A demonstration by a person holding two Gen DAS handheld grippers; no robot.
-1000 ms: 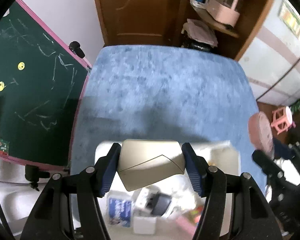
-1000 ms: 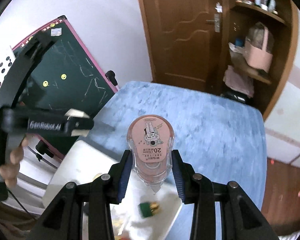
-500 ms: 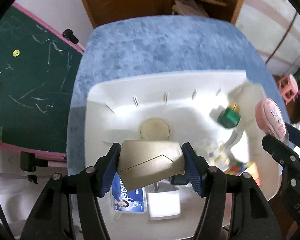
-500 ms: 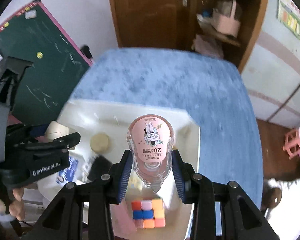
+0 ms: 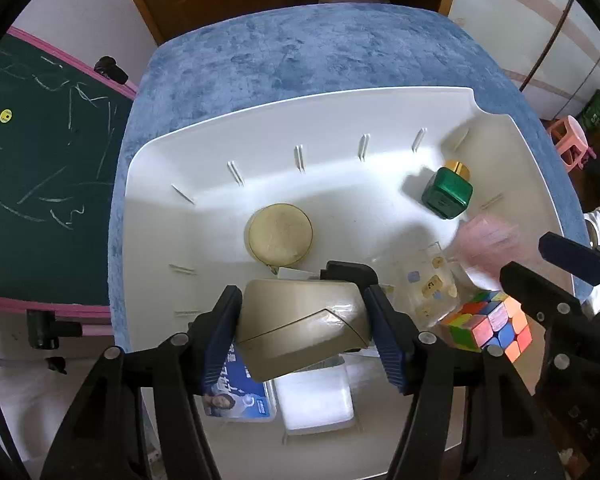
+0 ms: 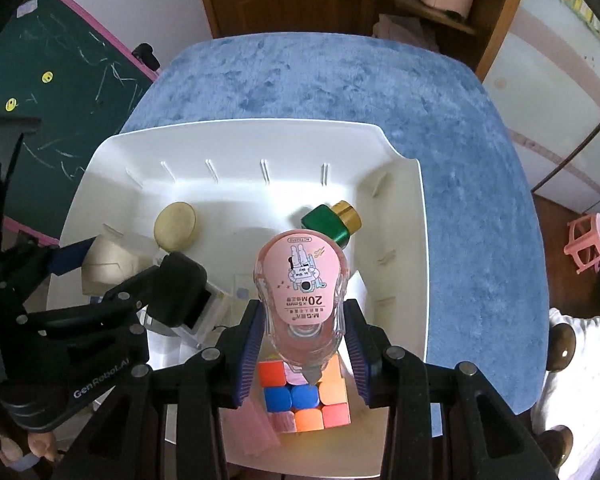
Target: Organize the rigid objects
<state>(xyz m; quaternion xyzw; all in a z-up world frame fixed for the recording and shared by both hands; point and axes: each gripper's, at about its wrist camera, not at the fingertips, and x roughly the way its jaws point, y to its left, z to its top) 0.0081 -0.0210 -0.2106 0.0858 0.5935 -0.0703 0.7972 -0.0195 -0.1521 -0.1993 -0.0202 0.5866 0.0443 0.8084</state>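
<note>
A beige box (image 5: 300, 324) sits tilted between the fingers of my left gripper (image 5: 301, 292), low inside the white bin (image 5: 340, 120). The jaws are opening and the pads look just clear of the box's sides. From the right wrist view, the same box (image 6: 106, 266) shows at the bin's left side. My right gripper (image 6: 303, 307) is shut on a pink correction tape dispenser (image 6: 300, 280), which hangs tip down over a Rubik's cube (image 6: 328, 400). In the left wrist view the dispenser (image 5: 484, 240) is a pink blur beside the right gripper (image 5: 548, 268).
The bin (image 6: 416, 240) also holds a green bottle with a gold cap (image 5: 446, 196), a round beige tin (image 5: 280, 234), the cube (image 5: 496, 328), a blue card (image 5: 240, 396) and a white box (image 5: 316, 400). It rests on a blue cloth table (image 5: 320, 48). A chalkboard (image 5: 40, 160) stands at the left.
Both grippers have come down from above the table into the bin. The beige box has tilted between the left fingers. The right gripper has carried the dispenser over the cube.
</note>
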